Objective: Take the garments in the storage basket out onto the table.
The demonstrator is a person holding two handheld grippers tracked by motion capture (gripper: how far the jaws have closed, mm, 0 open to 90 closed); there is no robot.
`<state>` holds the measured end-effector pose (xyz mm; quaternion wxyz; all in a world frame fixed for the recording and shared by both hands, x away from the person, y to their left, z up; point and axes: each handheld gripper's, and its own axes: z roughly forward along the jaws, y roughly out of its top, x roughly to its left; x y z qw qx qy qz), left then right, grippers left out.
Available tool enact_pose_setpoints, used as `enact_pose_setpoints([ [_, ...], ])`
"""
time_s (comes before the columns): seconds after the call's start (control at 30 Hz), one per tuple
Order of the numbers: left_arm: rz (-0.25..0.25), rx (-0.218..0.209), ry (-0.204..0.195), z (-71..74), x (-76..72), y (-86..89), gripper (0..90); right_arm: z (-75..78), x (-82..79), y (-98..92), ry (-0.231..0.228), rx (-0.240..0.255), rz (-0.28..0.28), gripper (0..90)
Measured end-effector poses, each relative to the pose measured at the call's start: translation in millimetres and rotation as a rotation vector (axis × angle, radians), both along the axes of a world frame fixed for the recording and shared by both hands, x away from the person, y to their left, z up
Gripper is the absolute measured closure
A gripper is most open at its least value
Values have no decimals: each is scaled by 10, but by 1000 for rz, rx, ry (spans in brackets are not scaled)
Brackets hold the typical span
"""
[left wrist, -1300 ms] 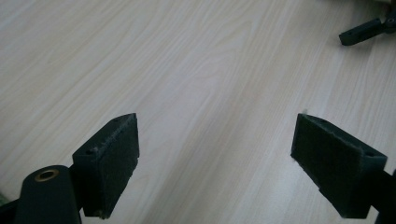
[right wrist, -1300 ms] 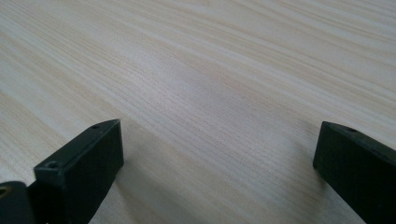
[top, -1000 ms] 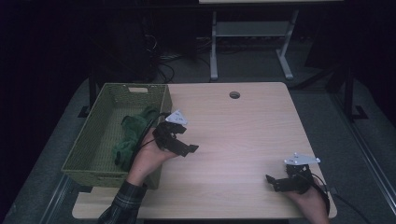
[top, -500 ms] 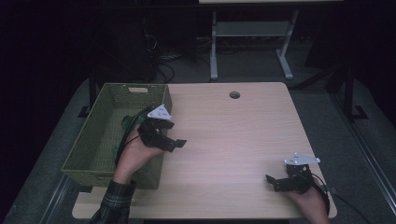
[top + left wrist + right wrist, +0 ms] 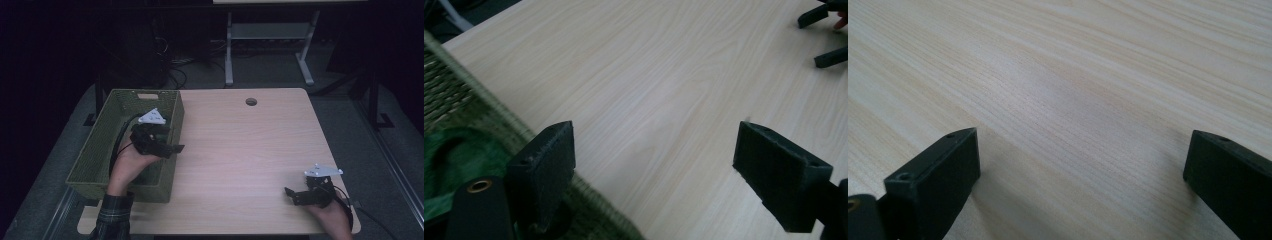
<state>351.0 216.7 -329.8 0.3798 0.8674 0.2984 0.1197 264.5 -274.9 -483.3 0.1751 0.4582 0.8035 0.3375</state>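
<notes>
Left gripper held above the right wall of the green woven basket, jaws spread wide and empty, pointing right over the table edge of the basket. Green cloth lying inside the basket, seen at the lower left of the left gripper view, just beside the near jaw but not touched. Right gripper resting low at the near right corner of the wooden table, jaws wide apart, nothing between them but bare wood. Well apart from the basket and from the left gripper. Round hole in the tabletop at the far side.
</notes>
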Motion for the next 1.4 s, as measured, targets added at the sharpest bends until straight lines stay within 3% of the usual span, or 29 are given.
enact_pose_setpoints([
  [0.2, 39, 8, -13, 26, -5, 151, 167, 0, 0, 0, 0, 0, 0, 12],
  [0.37, 77, 42, -20, 16, 9, 304, 168, 0, 0, 0, -1, 0, 0, 12],
  [0.67, 132, 67, -33, -39, 75, 537, 228, 0, 0, 0, 0, 0, 0, 13],
  [1.17, 185, 128, 8, -299, 256, 742, 365, 0, 0, 0, 0, 0, 0, 13],
  [1.27, 209, 165, 42, -419, 320, 805, 375, 0, 0, 0, 0, 0, 0, 13],
  [1.4, 220, 171, 61, -484, 357, 847, 377, 0, 0, 0, 0, 0, 0, 13],
])
